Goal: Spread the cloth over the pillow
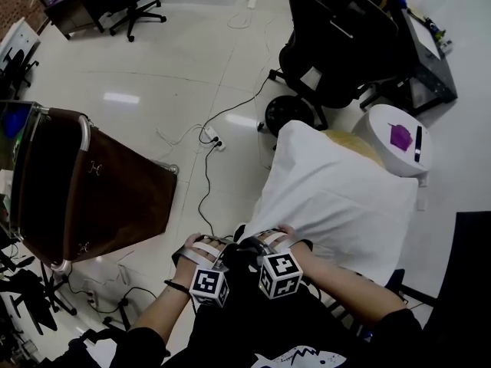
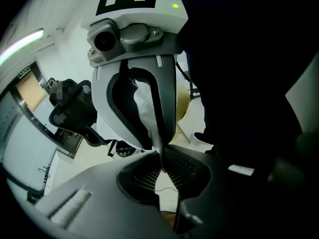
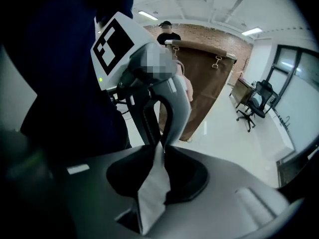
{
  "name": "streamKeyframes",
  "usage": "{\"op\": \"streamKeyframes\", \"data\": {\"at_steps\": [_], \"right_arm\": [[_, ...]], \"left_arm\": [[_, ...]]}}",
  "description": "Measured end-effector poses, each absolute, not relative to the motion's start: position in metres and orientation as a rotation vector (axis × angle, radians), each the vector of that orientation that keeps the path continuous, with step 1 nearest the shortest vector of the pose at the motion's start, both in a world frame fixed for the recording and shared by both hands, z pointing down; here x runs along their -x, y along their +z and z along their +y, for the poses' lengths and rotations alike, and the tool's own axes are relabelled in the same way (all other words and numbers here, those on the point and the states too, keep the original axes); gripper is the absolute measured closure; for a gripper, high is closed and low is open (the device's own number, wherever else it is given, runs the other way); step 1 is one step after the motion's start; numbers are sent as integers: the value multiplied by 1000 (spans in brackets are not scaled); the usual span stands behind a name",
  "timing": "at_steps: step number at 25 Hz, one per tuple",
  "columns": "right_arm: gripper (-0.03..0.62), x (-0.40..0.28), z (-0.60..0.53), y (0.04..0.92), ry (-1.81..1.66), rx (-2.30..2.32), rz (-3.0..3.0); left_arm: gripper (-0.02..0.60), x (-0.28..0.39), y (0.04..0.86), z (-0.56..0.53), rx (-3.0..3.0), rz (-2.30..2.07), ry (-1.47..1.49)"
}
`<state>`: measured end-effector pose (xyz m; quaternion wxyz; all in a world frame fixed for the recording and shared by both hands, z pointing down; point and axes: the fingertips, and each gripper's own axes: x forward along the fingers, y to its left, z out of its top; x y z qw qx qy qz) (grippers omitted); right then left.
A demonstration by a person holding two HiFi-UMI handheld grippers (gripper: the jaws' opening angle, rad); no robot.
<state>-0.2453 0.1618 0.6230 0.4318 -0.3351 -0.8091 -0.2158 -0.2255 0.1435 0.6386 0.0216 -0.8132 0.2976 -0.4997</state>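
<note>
A white cloth (image 1: 337,198) lies draped over a long pillow, whose yellowish far end (image 1: 359,146) sticks out. Both grippers meet at the cloth's near left corner, right in front of me. My left gripper (image 1: 222,253) is shut on a thin fold of the cloth (image 2: 144,108), which rises from its closed tips (image 2: 160,151). My right gripper (image 1: 249,245) sits just to the right of it, its tips (image 3: 162,144) pinched on a strip of the cloth (image 3: 154,193) that trails back between the jaws. Each gripper view shows the other gripper close in front.
A brown leather panel with a metal frame (image 1: 92,190) stands at the left. Cables and a power strip (image 1: 213,138) cross the floor. A black office chair (image 1: 330,44) stands beyond the pillow, and a white round stool (image 1: 383,129) holds a purple item. A person (image 3: 167,31) stands behind the panel.
</note>
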Motion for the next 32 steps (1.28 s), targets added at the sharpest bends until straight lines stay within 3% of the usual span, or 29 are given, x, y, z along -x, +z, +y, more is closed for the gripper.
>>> {"op": "streamKeyframes", "data": {"at_steps": [3,11,16,17,19,25,28,32], "right_arm": [[580,246,158,621,-470,784,-2055],[582,246,154,610,-362,720,-2118],[582,244,152,605,-301,686,-2154],[582,244,152,605,-295,681,-2158],[580,244,151,604,-286,669,-2165],[581,247,150,600,-264,634,-2183],[581,248,149,600,-249,617,-2190],[582,248,149,600,-228,597,-2199]], "left_arm": [[577,228,633,142,2539,921,-1524],[540,276,638,148,2693,761,-1705],[528,323,642,76,2768,1038,-1607],[476,324,646,56,2747,1032,-1592],[431,315,660,23,2705,930,-1592],[413,275,707,-18,2575,523,-1599],[378,270,723,-30,2428,465,-1622],[385,265,735,-40,2324,482,-1582]]}}
